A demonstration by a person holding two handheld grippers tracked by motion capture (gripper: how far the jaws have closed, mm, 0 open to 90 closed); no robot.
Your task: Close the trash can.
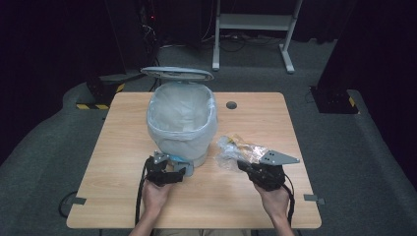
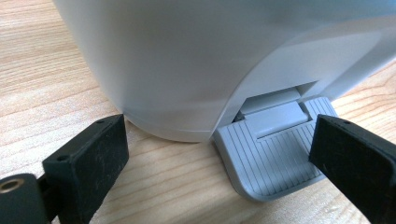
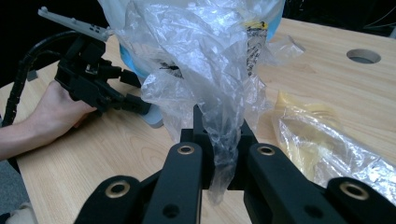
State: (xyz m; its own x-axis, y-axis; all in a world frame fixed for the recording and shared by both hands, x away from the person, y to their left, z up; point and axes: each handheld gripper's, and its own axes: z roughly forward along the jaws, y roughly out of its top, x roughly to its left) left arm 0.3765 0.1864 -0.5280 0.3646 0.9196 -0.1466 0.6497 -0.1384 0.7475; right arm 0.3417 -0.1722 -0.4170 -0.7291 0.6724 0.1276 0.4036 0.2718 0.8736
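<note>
On table, right claw (image 3: 223, 140) clamped on clear wrapper (image 3: 210, 70), left claw (image 2: 219, 154) spread around bin pedal (image 2: 275, 154)

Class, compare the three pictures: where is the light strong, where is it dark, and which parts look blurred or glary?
High view: the table is evenly lit, the room behind nearly black. Left gripper view: the bin is soft and pale up close, the pedal sharper. Right gripper view: the clear plastic wrapper glints with highlights, and the right gripper looms large.
</note>
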